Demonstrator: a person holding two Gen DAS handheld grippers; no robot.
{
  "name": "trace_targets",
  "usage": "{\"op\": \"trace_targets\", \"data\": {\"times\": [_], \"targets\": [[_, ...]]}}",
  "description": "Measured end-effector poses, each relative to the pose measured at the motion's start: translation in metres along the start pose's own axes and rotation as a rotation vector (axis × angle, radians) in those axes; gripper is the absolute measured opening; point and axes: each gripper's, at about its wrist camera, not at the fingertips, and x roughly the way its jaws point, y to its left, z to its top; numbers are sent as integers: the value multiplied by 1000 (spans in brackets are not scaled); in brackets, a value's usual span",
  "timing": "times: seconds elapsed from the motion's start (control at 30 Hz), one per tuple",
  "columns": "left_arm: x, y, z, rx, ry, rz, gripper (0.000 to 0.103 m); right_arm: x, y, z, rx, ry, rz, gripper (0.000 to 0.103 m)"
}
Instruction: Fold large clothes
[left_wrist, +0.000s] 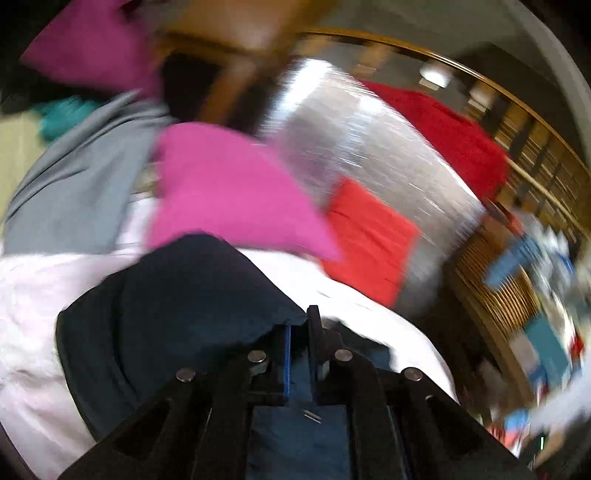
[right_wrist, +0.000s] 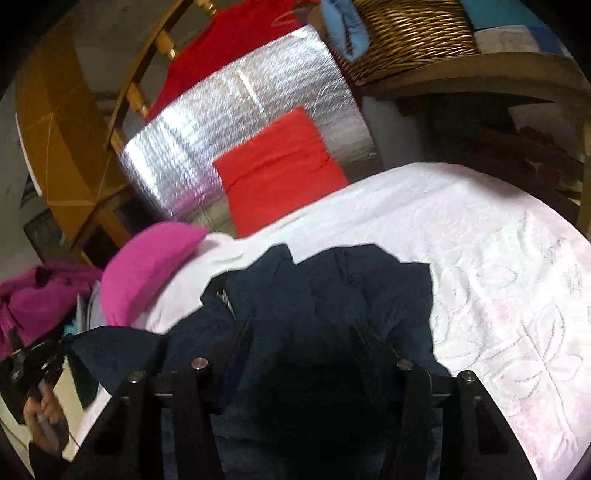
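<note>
- White embossed bedspread covers the work surface; silver foil mat behind it with a folded orange-red cloth lying on it.
- Wicker basket at the back, red cloth over a wooden rail, pink garment at the bedspread's left edge.
- Dark navy garment lies bunched on the bedspread, creased, not flat.
- Left gripper pressed together, pinching a navy garment edge; left view blurred.
- Right gripper spread over the navy fabric; whether its tips touch the cloth, can't tell.
</note>
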Motion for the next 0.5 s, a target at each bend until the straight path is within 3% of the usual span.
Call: {"op": "trace_targets", "data": {"times": [0.1,0.17,0.23,0.33,0.4,0.43,0.5], "targets": [[11,-72,-47,129,82,-96,7,-8,-8,3,35,-18,5,58],[37,-111,-89,216,203,-137,8,-11,-13,5,56,-22,13,58],[67,-130,-134,291,362,-109,9,-14,-17,6,63,-16,18,58],[88,-126,-184,337,591,-28,10,-14,-21,8,76,-9,30,59],[73,-121,-190,340,616,-28,11,-11,-22,8,88,8,42,73],[53,-118,-185,353,597,-37,13,-9,-21,8,89,14,48,75],[21,-112,-171,348,531,-79,34,-3,-14,5,61,42,59,75]]}}
